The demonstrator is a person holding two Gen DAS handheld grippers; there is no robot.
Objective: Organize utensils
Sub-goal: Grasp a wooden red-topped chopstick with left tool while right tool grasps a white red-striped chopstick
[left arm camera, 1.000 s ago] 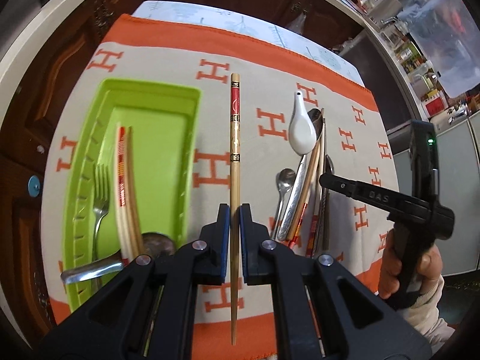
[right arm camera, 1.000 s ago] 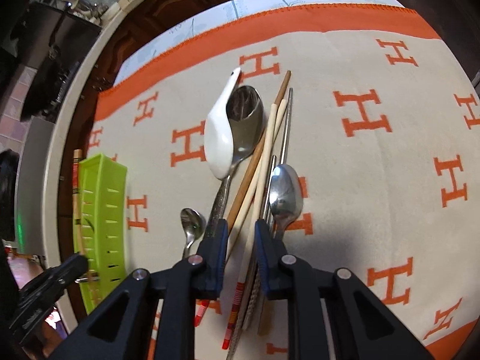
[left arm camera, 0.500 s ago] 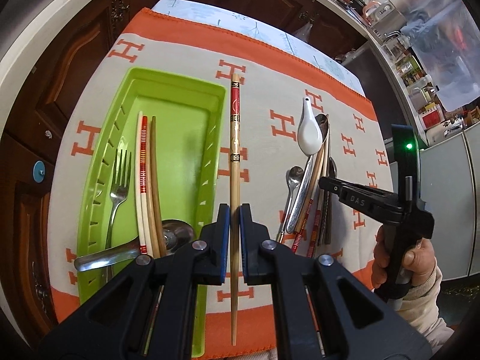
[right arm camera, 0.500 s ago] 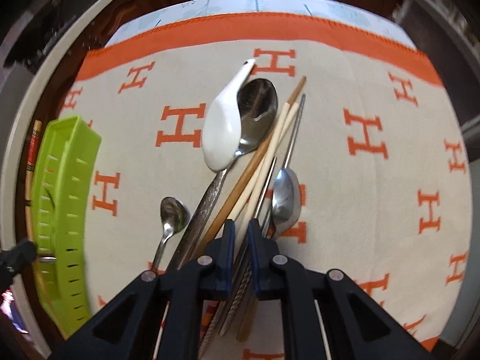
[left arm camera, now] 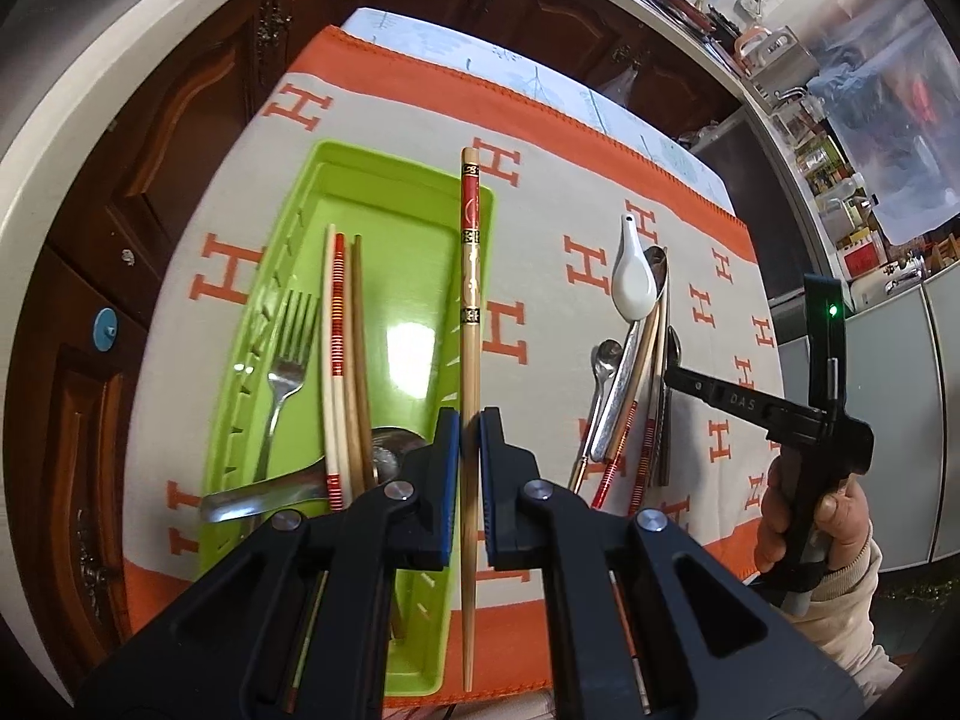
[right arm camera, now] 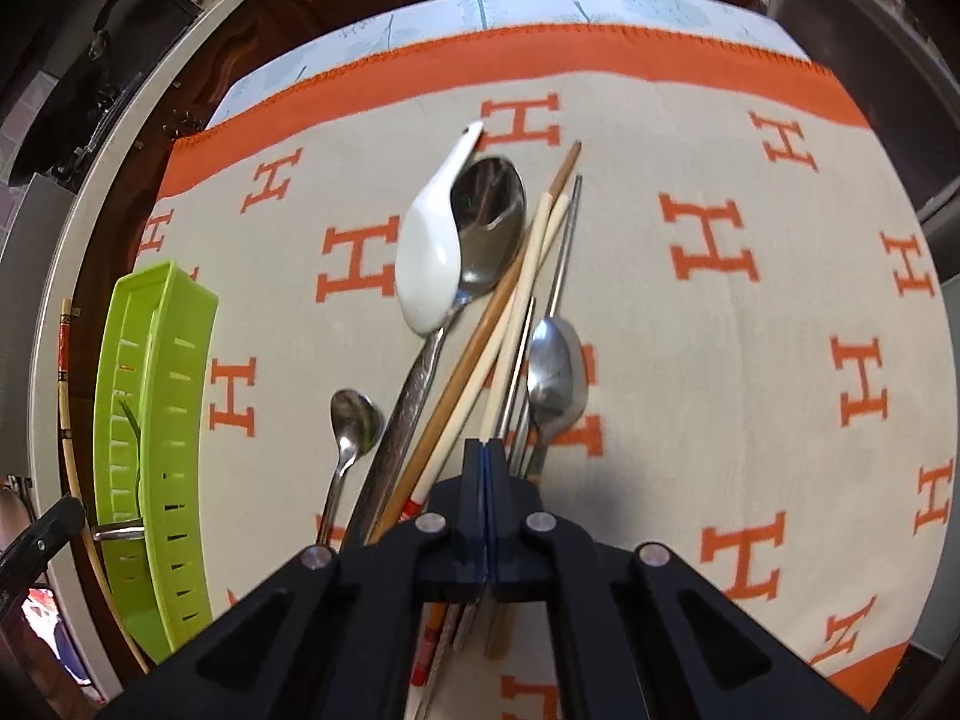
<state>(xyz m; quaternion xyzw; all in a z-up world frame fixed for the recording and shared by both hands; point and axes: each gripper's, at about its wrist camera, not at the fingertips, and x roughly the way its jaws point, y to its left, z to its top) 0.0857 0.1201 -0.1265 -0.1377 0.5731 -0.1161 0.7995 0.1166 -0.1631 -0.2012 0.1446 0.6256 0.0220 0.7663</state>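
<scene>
One decorated chopstick (left arm camera: 470, 324) is clamped in the left tool (left arm camera: 470, 468), above the green tray (left arm camera: 414, 198) right wall. Shift it left, lower level beside the tray's chopsticks (left arm camera: 342, 348), then release. The right tool (right arm camera: 486, 480) is fully closed over the loose utensil pile (right arm camera: 480, 324); whether it grips anything cannot be told.

- In the left wrist view the left gripper (left arm camera: 470, 450) covered the near ends of the chopsticks (left arm camera: 345, 354) lying in the green tray (left arm camera: 384, 192), and most of a spoon bowl (left arm camera: 387, 450) there.
- At 6 o'clock in the right wrist view, the right gripper (right arm camera: 486, 468) hid the handles of the utensil pile (right arm camera: 480, 330); whether its closed jaws pinched anything could not be told.
- The tray's near end ran under the left gripper body.
</scene>
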